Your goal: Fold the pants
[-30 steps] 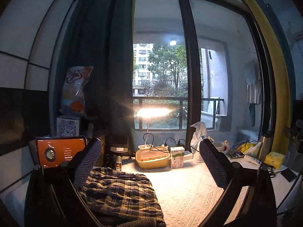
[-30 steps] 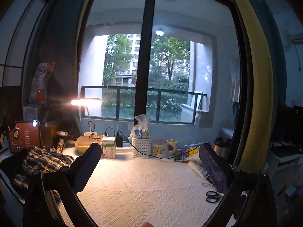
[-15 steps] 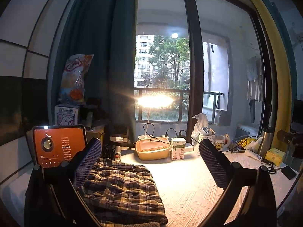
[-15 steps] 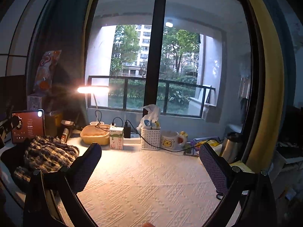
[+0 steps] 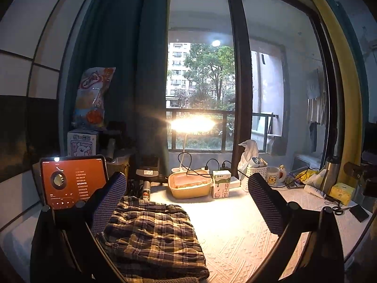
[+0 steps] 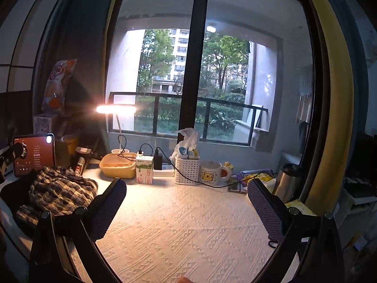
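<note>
Moved a bit closer to the table since a moment ago, both views; more of the tablet [image 5: 73, 184] in sight now. Left gripper [image 5: 187, 202] wide open, holding nothing, up above the table [image 5: 235, 231]. Right gripper [image 6: 187, 210] wide open too, empty, over bare cloth. Pants [image 5: 153, 235], checked, lying in a bunched heap on the left part of the table, just under the left finger [image 5: 107, 204] in the left view. Far off to the left in the right view, pants [image 6: 59, 191] well apart from that gripper. Behind the pants, the tablet with a red screen. Further back, a lit lamp [image 5: 192, 123], a yellow box [image 5: 189, 186], a milk carton [image 5: 221, 184], a white basket [image 6: 187, 171] and a mug [image 6: 211, 172] in a row by the window.
</note>
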`<state>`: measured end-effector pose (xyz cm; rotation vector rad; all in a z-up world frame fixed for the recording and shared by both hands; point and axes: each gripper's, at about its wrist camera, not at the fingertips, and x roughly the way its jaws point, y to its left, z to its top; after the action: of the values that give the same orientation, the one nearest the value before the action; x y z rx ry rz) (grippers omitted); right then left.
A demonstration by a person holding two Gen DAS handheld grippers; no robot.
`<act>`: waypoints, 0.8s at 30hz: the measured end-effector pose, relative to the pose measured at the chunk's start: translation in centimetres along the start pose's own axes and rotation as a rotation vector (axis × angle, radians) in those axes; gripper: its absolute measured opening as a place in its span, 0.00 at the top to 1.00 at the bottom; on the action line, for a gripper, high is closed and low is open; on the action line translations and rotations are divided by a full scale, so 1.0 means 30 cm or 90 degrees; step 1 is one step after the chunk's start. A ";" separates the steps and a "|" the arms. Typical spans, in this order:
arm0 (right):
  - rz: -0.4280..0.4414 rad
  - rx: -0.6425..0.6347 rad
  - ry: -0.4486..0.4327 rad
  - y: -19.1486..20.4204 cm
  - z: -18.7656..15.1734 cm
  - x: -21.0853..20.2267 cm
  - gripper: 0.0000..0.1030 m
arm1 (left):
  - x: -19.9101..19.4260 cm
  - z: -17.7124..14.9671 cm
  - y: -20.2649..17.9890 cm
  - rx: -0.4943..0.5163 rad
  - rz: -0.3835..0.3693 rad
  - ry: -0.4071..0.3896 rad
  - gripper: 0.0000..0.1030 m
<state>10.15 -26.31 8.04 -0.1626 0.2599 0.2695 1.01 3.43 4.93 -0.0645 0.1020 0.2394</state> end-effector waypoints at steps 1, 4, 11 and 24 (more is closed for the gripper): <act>-0.001 0.000 -0.001 -0.002 -0.001 -0.001 0.00 | -0.001 0.000 -0.002 0.001 -0.002 0.000 0.01; -0.003 0.003 -0.006 -0.007 -0.003 -0.008 0.00 | -0.001 0.000 -0.010 0.009 -0.004 -0.001 0.01; -0.002 0.001 -0.003 -0.008 -0.002 -0.008 0.00 | -0.004 0.002 -0.018 0.015 -0.007 -0.005 0.01; 0.000 0.006 -0.001 -0.007 -0.002 -0.012 0.00 | -0.006 0.005 -0.018 0.014 -0.005 -0.006 0.01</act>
<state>9.87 -26.60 8.10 -0.1526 0.2593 0.2676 0.99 2.86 5.12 -0.0424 0.0950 0.2302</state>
